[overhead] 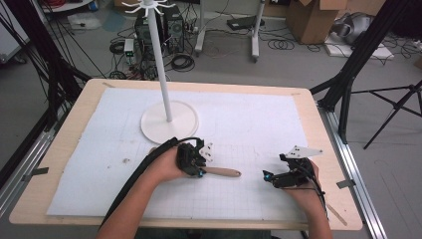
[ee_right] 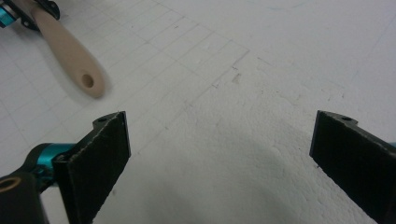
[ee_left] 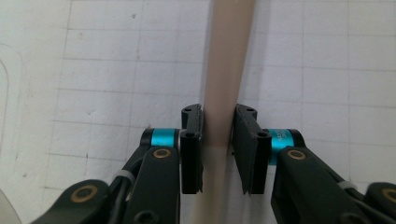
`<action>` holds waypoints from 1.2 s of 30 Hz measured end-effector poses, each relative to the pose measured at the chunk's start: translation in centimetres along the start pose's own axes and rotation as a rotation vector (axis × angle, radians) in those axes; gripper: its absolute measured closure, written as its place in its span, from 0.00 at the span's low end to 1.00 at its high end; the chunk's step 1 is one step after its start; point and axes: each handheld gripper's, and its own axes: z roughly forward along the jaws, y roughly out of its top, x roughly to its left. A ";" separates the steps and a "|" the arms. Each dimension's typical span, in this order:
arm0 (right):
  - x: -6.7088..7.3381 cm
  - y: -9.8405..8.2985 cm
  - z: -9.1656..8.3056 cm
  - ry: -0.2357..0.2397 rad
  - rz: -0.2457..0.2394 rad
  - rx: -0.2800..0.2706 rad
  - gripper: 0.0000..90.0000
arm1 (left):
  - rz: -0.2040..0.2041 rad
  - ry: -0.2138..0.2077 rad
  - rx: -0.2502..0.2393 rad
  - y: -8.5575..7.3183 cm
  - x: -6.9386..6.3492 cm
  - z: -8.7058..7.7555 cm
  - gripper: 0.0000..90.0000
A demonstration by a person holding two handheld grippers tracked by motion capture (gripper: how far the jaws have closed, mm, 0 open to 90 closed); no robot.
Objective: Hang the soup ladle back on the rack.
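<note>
My left gripper (ee_left: 218,154) and right gripper (ee_right: 219,163) are black with teal collars, brass-looking screws, trailing black cables, grey three-cornered plates.

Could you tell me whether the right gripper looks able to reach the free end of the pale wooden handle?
Probably yes: the right gripper stands open, only bare white mat before the pale wooden handle.

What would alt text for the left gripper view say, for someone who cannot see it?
Two black jaws of the left gripper, each backed by a turquoise ring, are closed on a slim, pale wooden handle that runs straight up the middle of the picture. Beneath it lies a white sheet printed with a faint grey grid.
</note>
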 end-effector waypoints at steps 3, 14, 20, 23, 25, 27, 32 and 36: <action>0.0 0.0 0.0 0.001 -0.003 -0.001 0.05 | -0.028 -0.018 -0.003 0.0 0.2 -0.1 0.84; -0.1 -0.1 0.0 0.004 0.004 0.001 0.05 | -0.063 -0.031 -0.153 -0.7 0.4 -3.6 0.84; 0.0 -0.1 0.0 0.007 0.006 0.000 0.05 | -0.086 -0.020 -0.270 -2.1 0.7 -6.9 0.84; 0.0 -0.1 0.0 0.005 0.004 0.000 0.05 | -0.081 0.004 -0.311 -2.7 0.4 -8.6 0.84; 0.0 -0.1 0.1 0.006 0.003 0.001 0.05 | -0.079 0.023 -0.322 -3.0 0.3 -9.6 0.84; 0.0 -0.1 0.2 0.006 0.000 0.002 0.05 | -0.076 0.031 -0.337 -3.3 0.3 -10.4 0.85; 0.1 -0.1 0.2 0.008 0.002 0.007 0.05 | -0.084 0.064 -0.368 -4.0 0.3 -12.1 0.85; 0.1 -0.1 0.3 0.011 0.002 0.004 0.05 | -0.093 0.097 -0.390 -4.6 0.4 -13.4 0.85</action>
